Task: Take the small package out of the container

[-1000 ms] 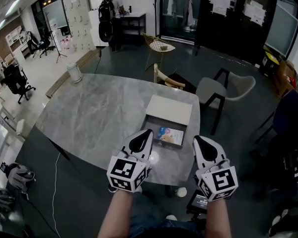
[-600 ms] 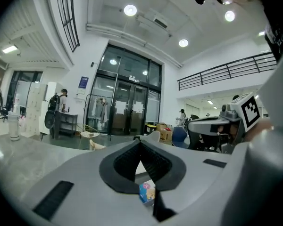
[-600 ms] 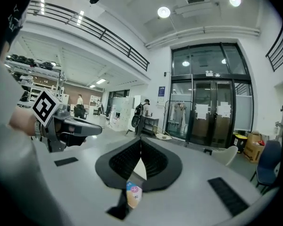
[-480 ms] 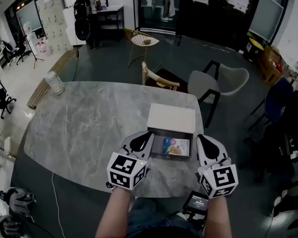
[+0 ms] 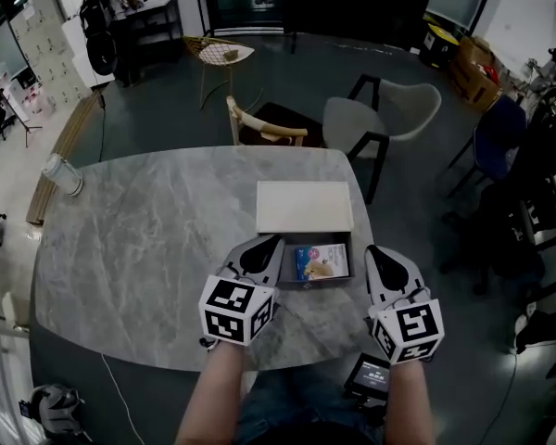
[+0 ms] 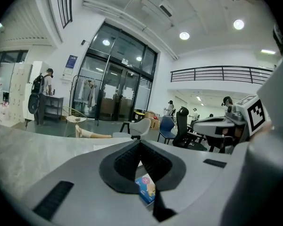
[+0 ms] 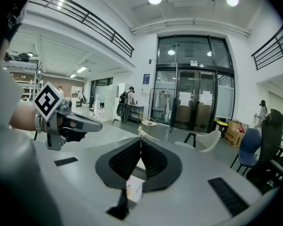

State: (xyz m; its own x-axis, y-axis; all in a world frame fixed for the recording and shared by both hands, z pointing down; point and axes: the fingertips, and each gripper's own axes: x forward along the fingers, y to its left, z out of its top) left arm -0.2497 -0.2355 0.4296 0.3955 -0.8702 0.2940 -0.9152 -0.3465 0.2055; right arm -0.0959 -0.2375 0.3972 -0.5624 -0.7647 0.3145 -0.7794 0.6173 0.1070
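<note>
Where its two jaws meet at the tips, the left gripper [image 5: 271,246] is pressed fully together with nothing pinched in it; its own view [image 6: 140,144] shows the ribbed pads touching. Through the hollow beneath those pads the small package [image 6: 146,190] shows as a blue, printed corner, lower than the jaws and apart from them. The right gripper [image 5: 374,251] is likewise closed and empty, its pads meeting in its own view [image 7: 140,141], with a pale, faintly printed surface visible in the hollow below; I cannot tell what that surface is.

From the head view, the container [image 5: 349,269], a shallow open box, lies between the two grippers, just right of the left tips and left of the right ones. The small package [image 5: 320,260] lies flat inside it, colourful face up. Just beyond the box, farther from both grippers, a flat white lid [image 5: 304,207] lies with its near edge against the box.

All of this rests on a grey marble table [image 5: 148,248], whose near edge lies under the grippers. Past the far edge stand a wooden chair [image 5: 264,130] and a grey shell chair [image 5: 382,119], with a wire chair [image 5: 221,54] farther off. A person with a backpack [image 5: 100,17] stands well beyond to the left.
</note>
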